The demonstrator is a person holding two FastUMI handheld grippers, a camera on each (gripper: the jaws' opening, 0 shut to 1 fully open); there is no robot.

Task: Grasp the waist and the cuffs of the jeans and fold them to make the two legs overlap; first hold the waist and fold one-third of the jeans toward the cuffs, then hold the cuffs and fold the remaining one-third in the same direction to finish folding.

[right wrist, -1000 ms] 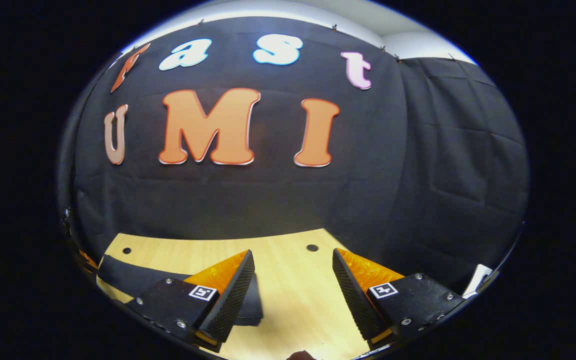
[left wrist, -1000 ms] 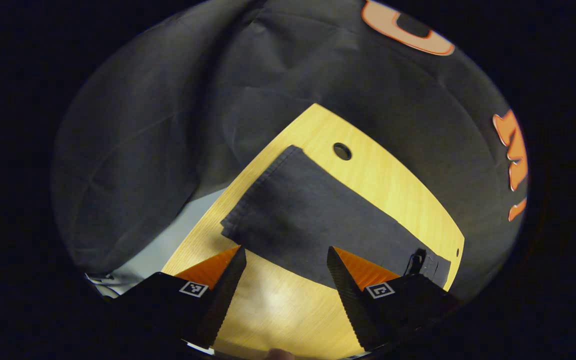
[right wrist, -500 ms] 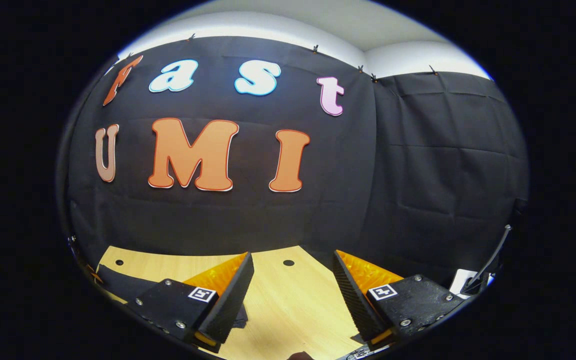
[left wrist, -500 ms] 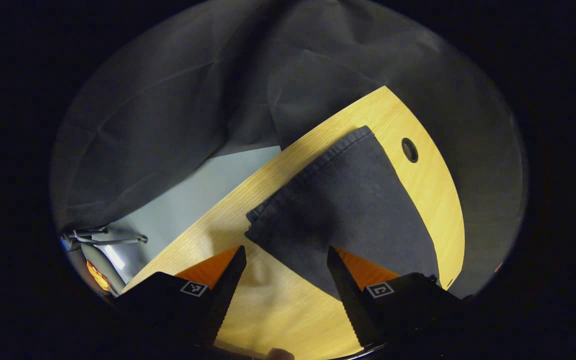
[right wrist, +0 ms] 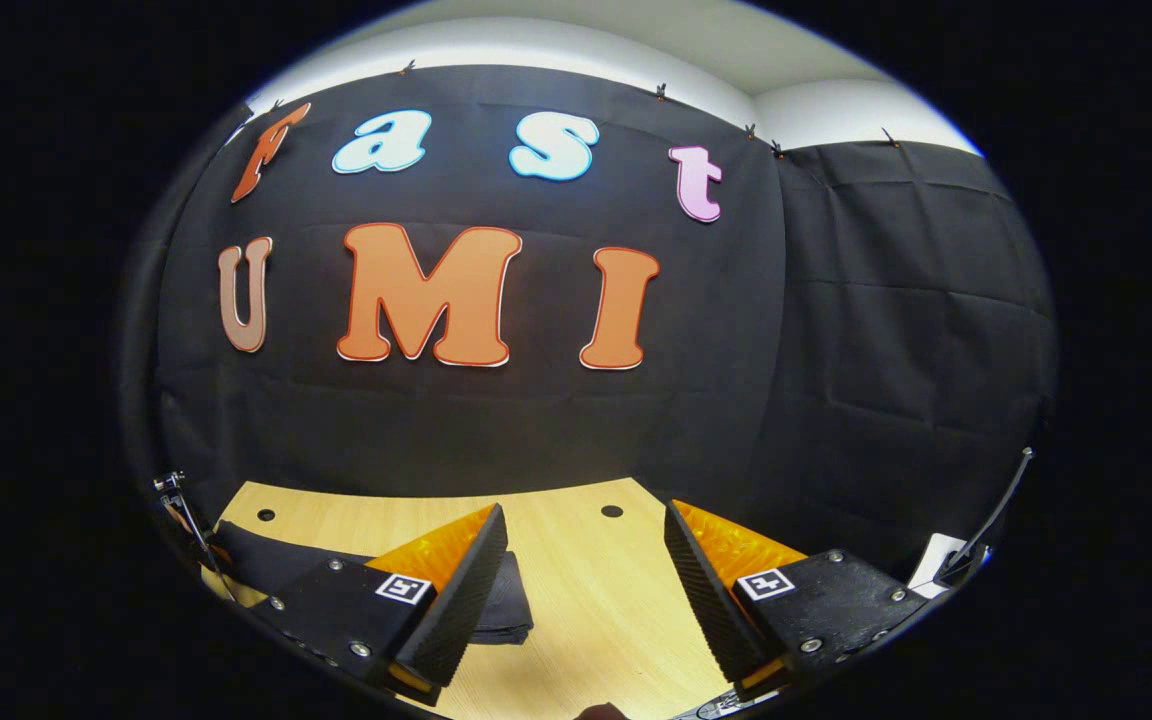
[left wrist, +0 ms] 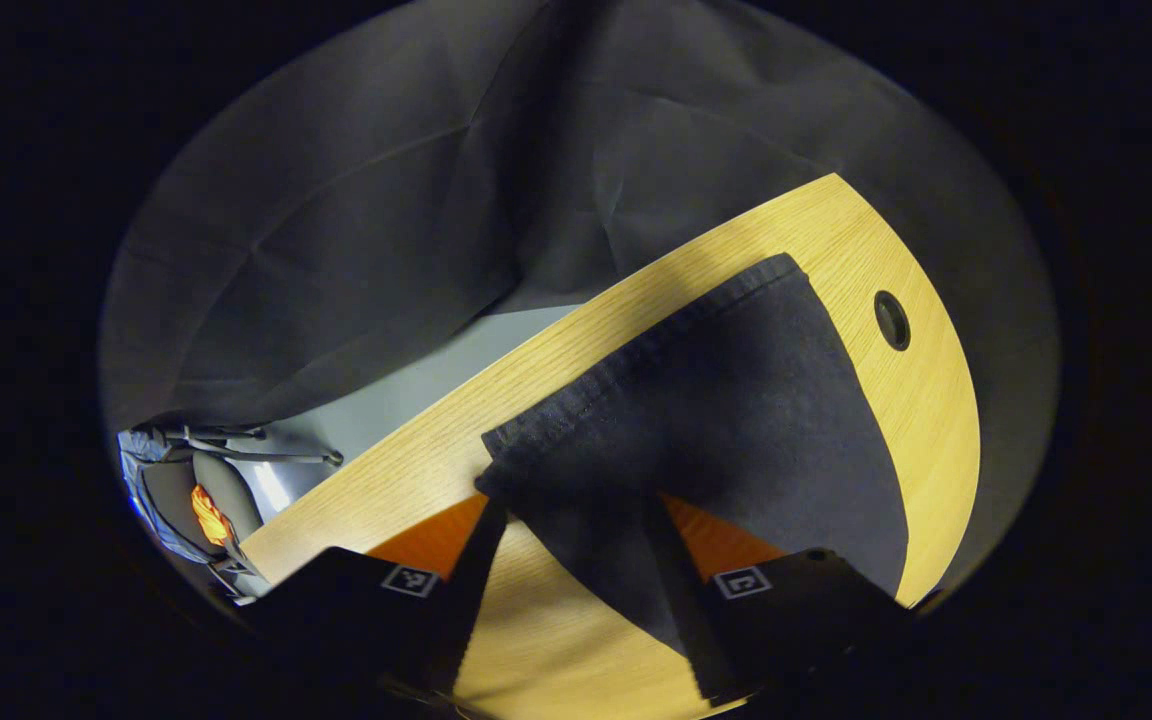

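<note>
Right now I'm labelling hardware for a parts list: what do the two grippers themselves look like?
Both look alike. The right gripper has two wedge-shaped fingers with ridged inner faces, tapering to points. Each is mounted on a flat dark plate fixed with small screws and carrying a small square black-and-white marker. The left gripper shows the same wedge fingers and square markers, dimly lit.

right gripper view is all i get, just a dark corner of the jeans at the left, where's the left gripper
Observer: The left gripper is low over the jeans, its fingers straddling the near corner.
Operator: closed on them yet
Observer: No, its jaws stand open, with cloth between them.
Operator: how do the jeans lie
Observer: Flat on the wooden table, in a long dark strip with a stitched hem along the end by the table's edge.
</note>
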